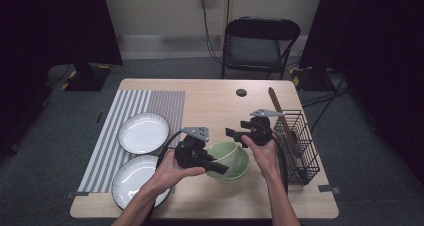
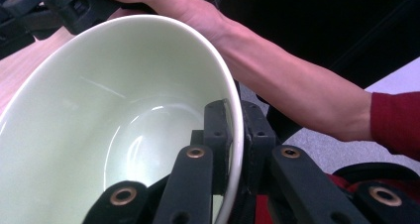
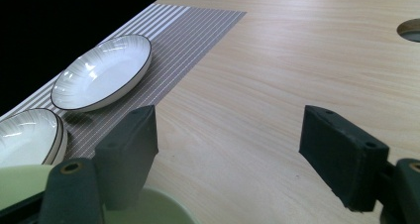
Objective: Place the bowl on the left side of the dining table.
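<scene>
Left tongs (image 1: 221,167) clamped on the rim of the upper green bowl (image 1: 231,155); the left gripper view shows one jaw inside the wall and one outside, pinching the rim (image 2: 236,135). That bowl sits tilted in a second green bowl (image 1: 239,176), the pair resting on the bench (image 1: 215,98) near its front edge, between the two hands.

Right tongs (image 1: 231,132) wide open, holding nothing, hovering just behind the bowls over bare wood. In the right gripper view its jaws stand well apart, with green rim (image 3: 163,211) at the bottom edge.

Striped placemat (image 1: 150,103) on the left part of the bench. One white plate (image 1: 143,132) lies on it; a stack of white plates (image 1: 131,178) sits nearer the person, just left of the left hand (image 1: 170,171).

Black wire rack (image 1: 300,146) at the right side of the bench, beside the right hand (image 1: 262,153). A long brown wooden piece (image 1: 277,108) lies along its far side.
</scene>
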The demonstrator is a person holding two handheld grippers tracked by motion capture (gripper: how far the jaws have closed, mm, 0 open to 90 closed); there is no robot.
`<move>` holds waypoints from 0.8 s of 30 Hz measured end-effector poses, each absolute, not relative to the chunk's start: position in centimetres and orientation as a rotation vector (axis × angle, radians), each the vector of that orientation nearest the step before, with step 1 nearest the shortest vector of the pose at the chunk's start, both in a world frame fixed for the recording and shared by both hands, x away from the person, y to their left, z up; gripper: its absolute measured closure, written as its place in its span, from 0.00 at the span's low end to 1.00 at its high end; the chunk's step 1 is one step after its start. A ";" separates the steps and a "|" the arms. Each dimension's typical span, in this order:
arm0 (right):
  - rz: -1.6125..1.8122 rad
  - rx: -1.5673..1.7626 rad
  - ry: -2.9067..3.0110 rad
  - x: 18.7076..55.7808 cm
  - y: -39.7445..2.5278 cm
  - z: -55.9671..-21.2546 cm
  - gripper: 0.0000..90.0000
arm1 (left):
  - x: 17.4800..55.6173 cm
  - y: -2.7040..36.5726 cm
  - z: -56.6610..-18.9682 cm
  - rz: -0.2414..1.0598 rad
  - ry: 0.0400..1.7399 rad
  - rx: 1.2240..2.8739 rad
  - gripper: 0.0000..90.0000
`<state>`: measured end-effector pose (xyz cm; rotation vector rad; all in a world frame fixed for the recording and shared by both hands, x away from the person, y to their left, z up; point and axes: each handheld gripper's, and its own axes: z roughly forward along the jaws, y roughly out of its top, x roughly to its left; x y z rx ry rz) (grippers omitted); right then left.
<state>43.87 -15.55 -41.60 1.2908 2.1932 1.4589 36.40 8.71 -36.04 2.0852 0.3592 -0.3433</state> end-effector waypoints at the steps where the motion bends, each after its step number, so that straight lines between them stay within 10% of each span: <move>1: 1.460 1.292 2.197 44.0 -15.5 -41.7 0.25 | 36.4 8.9 -36.0 -0.341 0.371 2.079 0.93; 24: 1.276 1.347 2.211 46.2 -15.6 -44.6 0.24 | 38.0 15.6 -35.3 -0.242 0.527 1.970 0.93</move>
